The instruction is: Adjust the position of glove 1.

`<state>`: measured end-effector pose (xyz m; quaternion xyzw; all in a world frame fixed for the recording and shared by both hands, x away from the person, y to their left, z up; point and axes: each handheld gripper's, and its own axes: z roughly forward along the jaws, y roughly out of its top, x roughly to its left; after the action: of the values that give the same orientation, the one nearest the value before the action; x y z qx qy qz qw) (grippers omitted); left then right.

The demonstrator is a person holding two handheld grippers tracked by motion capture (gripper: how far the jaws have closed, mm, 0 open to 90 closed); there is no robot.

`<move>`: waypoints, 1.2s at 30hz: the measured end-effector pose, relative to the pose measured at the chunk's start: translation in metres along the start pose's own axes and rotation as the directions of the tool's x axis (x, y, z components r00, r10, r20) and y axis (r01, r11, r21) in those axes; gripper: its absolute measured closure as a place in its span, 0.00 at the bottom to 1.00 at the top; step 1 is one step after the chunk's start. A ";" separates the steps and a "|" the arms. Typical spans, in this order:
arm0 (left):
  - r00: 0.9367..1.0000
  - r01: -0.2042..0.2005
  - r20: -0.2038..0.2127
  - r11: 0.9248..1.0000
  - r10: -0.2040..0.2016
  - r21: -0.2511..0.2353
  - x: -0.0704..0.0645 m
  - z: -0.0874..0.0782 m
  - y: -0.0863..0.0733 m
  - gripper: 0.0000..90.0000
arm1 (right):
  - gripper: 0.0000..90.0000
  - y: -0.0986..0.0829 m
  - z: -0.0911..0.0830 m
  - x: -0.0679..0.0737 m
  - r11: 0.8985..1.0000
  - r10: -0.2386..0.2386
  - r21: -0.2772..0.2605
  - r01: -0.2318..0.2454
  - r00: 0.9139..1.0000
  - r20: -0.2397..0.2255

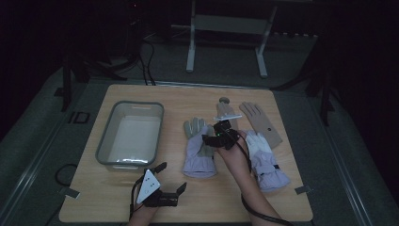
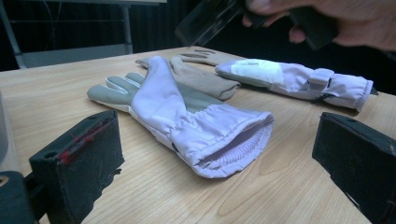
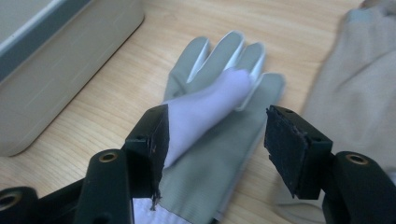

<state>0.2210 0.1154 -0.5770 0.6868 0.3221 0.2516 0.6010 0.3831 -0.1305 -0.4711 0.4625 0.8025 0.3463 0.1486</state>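
With its jaws spread above the lilac glove (image 1: pixel 199 153) lying palm-up beside the grey bin (image 1: pixel 130 135), the right gripper (image 3: pixel 217 135) may pinch only the folded thumb, letting the glove slip free when lifted.

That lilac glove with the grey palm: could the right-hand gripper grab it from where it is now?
Probably yes. The right gripper hangs just above the lilac glove with its jaws open on either side of the thumb, and nothing lies between them. The tan glove sits off to one side.
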 end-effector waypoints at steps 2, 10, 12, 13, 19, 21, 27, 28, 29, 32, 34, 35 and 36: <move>1.000 0.000 0.000 1.000 0.000 0.000 0.000 0.000 0.000 0.02 | 0.45 0.001 -0.007 -0.005 1.000 0.003 -0.003 -0.003 1.000 0.003; 1.000 -0.002 -0.001 1.000 0.002 0.001 0.000 0.000 0.000 0.02 | 0.47 -0.002 -0.034 -0.027 1.000 0.005 -0.020 -0.005 1.000 0.020; 1.000 -0.003 -0.002 1.000 0.003 0.001 0.000 0.000 0.000 0.02 | 0.48 -0.003 -0.041 -0.031 1.000 0.005 -0.028 -0.004 1.000 0.027; 1.000 -0.002 -0.001 1.000 0.002 0.000 0.000 0.000 0.000 0.02 | 0.48 -0.004 -0.044 -0.033 1.000 0.002 -0.030 -0.001 1.000 0.028; 1.000 0.000 -0.001 1.000 0.000 -0.002 0.000 0.000 0.000 0.02 | 0.49 -0.012 -0.062 -0.047 0.998 -0.046 -0.040 0.048 0.998 0.045; 1.000 0.002 -0.001 1.000 -0.002 -0.002 0.000 0.000 0.000 0.02 | 0.49 -0.016 -0.070 -0.054 0.997 -0.062 -0.044 0.064 0.997 0.048; 1.000 0.001 -0.003 1.000 -0.001 -0.002 0.000 0.000 0.000 0.02 | 0.49 -0.028 -0.085 -0.077 0.996 -0.069 -0.057 0.072 0.995 0.066; 1.000 0.000 -0.003 1.000 0.000 -0.003 0.000 0.000 0.000 0.02 | 0.49 -0.032 -0.087 -0.081 0.996 -0.067 -0.049 0.071 0.995 0.076; 1.000 -0.001 -0.003 1.000 0.001 -0.002 0.000 0.000 0.000 0.02 | 0.49 -0.035 -0.088 -0.085 0.996 -0.071 -0.046 0.075 0.994 0.078; 1.000 -0.002 -0.003 1.000 0.002 -0.001 0.000 0.000 0.000 0.02 | 0.51 -0.047 -0.090 -0.097 0.996 -0.080 -0.019 0.082 0.992 0.093; 1.000 -0.002 -0.004 1.000 0.002 -0.001 0.000 0.000 0.000 0.02 | 0.51 -0.056 -0.090 -0.104 0.996 -0.082 -0.010 0.084 0.993 0.089; 1.000 -0.002 -0.004 1.000 0.002 -0.001 0.000 0.000 0.000 0.02 | 0.51 -0.060 -0.090 -0.107 0.996 -0.086 -0.004 0.087 0.993 0.086; 1.000 -0.003 -0.004 1.000 0.003 -0.001 -0.001 0.000 0.000 0.02 | 0.51 -0.064 -0.090 -0.110 0.996 -0.089 0.006 0.089 0.992 0.086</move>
<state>0.2208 0.1147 -0.5771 0.6865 0.3224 0.2541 0.6002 0.3500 -0.2822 -0.4604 0.4409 0.8156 0.3180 0.1980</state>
